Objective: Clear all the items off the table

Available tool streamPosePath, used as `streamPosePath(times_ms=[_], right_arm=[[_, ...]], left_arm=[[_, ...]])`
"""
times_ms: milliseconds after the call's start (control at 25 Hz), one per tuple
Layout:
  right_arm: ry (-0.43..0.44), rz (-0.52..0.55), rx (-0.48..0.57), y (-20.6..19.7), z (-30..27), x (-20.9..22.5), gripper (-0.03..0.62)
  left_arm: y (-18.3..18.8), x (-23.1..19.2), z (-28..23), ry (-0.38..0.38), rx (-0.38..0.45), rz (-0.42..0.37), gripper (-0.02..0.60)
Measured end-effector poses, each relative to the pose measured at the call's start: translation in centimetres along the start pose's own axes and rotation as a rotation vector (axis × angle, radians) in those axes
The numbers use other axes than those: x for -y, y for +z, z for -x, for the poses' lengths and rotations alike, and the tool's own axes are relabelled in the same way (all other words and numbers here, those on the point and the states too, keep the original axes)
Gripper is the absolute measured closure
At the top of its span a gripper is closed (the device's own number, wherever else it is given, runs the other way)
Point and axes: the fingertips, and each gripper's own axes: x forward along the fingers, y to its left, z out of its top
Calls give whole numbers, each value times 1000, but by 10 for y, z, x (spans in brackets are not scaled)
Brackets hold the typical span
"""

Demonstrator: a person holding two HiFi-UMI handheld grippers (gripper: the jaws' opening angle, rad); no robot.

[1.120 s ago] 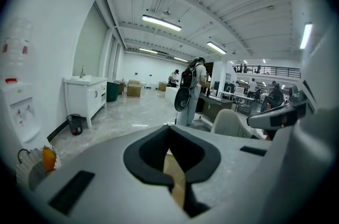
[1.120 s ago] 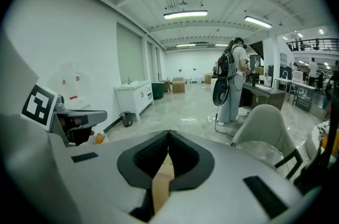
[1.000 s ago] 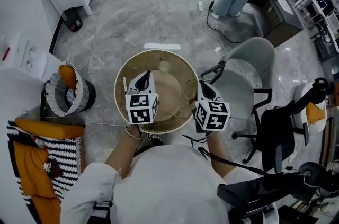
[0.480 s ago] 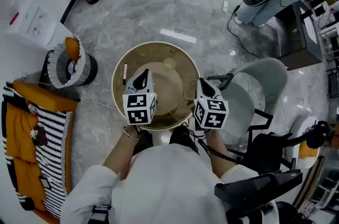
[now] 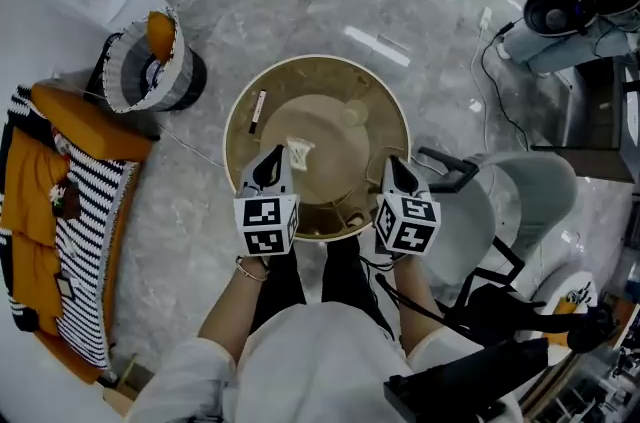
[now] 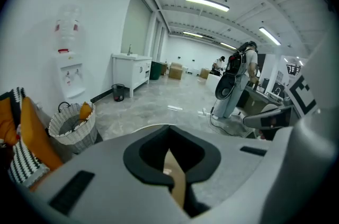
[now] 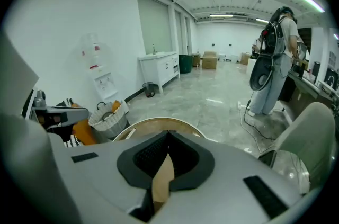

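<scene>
- Left gripper: jaws pressed together with nothing between them, held over the near edge of the round table.
- Right gripper: jaws likewise closed and empty, over the table's near right rim.
- On the table, seen only in the head view:
  - a dark marker toward the far left
  - a white crumpled scrap near the middle, just beyond the left gripper
  - a small pale round thing toward the far right
- Left of the table: a woven basket on the floor, seen in all three views.
- Right of the table: a grey chair.
- Only in the gripper views: a standing person with a backpack, well beyond the table.
</scene>
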Motion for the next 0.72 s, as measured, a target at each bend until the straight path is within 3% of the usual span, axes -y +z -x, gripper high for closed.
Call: streamPosePath(times_ms=[160, 360, 720], right_arm=[[22, -15, -23, -15, -22, -5, 571], [14, -37, -24, -30, -56, -3, 569], [17, -81, -29, -88, -141, 10, 569]], left_arm=[[-20, -20, -9, 32, -36, 14, 574], [-43, -31, -45, 0, -57, -14, 574], [-120, -44, -124, -15, -84, -41, 574]])
